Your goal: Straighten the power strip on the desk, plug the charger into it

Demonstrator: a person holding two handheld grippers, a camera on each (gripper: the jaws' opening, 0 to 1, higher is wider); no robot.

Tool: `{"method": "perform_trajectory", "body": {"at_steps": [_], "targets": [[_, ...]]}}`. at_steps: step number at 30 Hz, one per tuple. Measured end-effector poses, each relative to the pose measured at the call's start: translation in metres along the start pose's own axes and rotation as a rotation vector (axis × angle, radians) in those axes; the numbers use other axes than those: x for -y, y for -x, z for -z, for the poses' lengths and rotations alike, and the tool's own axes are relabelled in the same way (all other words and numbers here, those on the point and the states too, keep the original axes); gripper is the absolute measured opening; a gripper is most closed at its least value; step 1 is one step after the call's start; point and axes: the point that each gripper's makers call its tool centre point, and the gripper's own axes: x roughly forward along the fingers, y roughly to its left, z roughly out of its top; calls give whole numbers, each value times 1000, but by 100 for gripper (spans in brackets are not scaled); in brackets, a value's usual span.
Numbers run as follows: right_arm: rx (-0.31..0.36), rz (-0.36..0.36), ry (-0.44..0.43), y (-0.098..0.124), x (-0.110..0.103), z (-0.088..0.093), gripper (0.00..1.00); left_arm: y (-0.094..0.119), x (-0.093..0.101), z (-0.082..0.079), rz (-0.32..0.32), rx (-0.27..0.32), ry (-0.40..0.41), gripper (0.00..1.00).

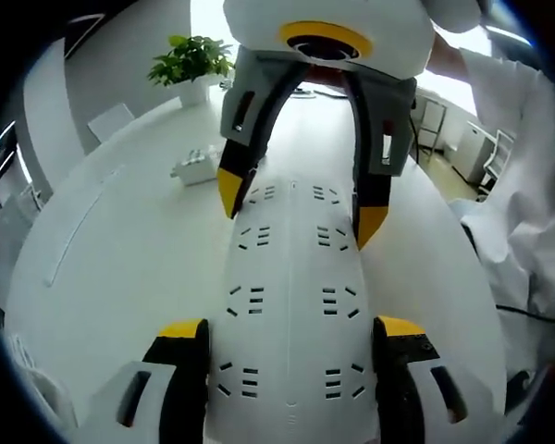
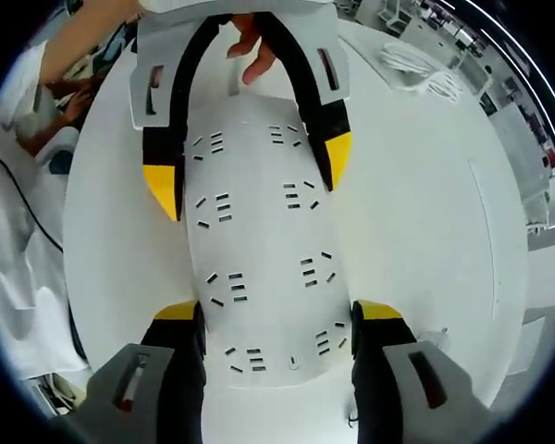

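Note:
A wide white power strip [image 1: 291, 268] [image 2: 259, 250] with several socket rows lies flat on the white desk [image 1: 120, 259]. In the left gripper view, my left gripper [image 1: 291, 328] clamps the strip's near end, its yellow-tipped jaws pressed on both long edges. My right gripper [image 1: 300, 205] comes in from the top and holds the far end the same way. The right gripper view mirrors this: the right gripper [image 2: 277, 310] is at the bottom and the left gripper [image 2: 250, 174] above. A white charger with cable [image 1: 196, 166] [image 2: 416, 65] lies farther off on the desk.
A potted green plant [image 1: 192, 60] stands at the desk's far end. A person in white clothes [image 1: 527, 185] is beside the desk, and a hand [image 2: 250, 46] shows behind the left gripper. A dark cable [image 2: 28, 213] trails at the desk's edge.

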Motion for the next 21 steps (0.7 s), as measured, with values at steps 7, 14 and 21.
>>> {"method": "perform_trajectory", "body": {"at_steps": [7, 14, 21], "targets": [[-14, 5, -23, 1, -2, 1, 63, 0, 0, -1, 4, -8, -7, 73], [-8, 2, -23, 1, -1, 2, 63, 0, 0, -1, 4, -6, -7, 73], [7, -2, -18, 1, -1, 1, 63, 0, 0, -1, 3, -9, -7, 73]]}}
